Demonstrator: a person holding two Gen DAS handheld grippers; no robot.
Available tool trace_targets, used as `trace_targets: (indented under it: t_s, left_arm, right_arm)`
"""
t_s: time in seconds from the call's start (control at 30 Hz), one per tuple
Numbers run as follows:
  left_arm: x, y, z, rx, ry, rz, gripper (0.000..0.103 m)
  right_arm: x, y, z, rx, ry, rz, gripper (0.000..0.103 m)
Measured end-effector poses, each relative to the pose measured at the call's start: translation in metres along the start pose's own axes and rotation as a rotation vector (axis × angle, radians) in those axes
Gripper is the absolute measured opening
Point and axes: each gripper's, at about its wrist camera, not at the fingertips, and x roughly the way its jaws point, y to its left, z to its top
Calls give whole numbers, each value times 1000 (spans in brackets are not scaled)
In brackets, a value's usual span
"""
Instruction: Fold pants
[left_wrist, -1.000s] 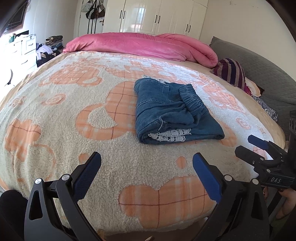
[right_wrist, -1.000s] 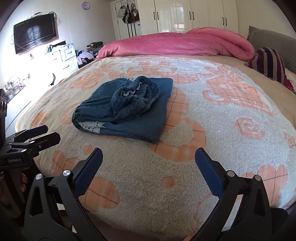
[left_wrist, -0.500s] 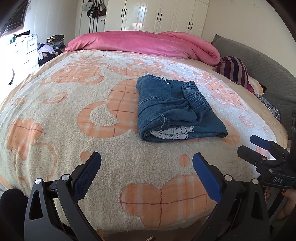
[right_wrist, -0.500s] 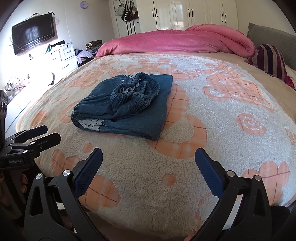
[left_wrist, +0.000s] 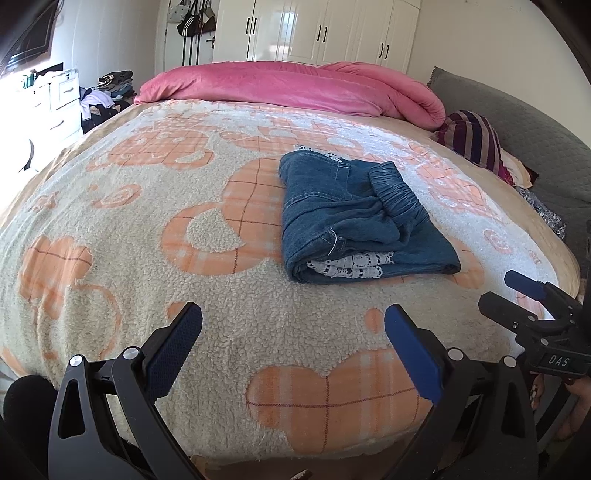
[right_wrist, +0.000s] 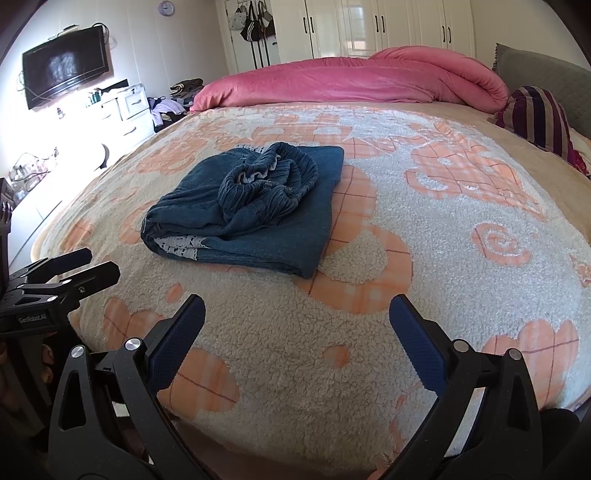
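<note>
Blue denim pants (left_wrist: 354, 221) with white lace trim lie folded in a compact stack on the bed's fleece blanket (left_wrist: 147, 206); the elastic waistband is bunched on top. They also show in the right wrist view (right_wrist: 255, 206). My left gripper (left_wrist: 293, 332) is open and empty, near the bed's front edge, short of the pants. My right gripper (right_wrist: 295, 325) is open and empty, also at the front edge, to the right of the pants. Each gripper shows in the other's view: the right one (left_wrist: 532, 302), the left one (right_wrist: 70, 269).
A pink duvet (left_wrist: 295, 88) lies rolled along the far side of the bed. A striped pillow (left_wrist: 476, 136) and grey headboard (left_wrist: 517, 110) are at the right. White drawers (left_wrist: 48, 103), a clothes pile and a wall TV (right_wrist: 66, 70) are at the left.
Both grippers have drawn slightly closer to the bed and the view has tilted a little; the pants have not moved and both grippers stay open.
</note>
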Motion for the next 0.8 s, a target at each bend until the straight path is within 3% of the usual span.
trace_targets:
  t_s: [0.8]
  left_arm:
    - [0,1,1,5,1,30,99]
  right_arm:
    - [1,0,-2,5,7,-5,94]
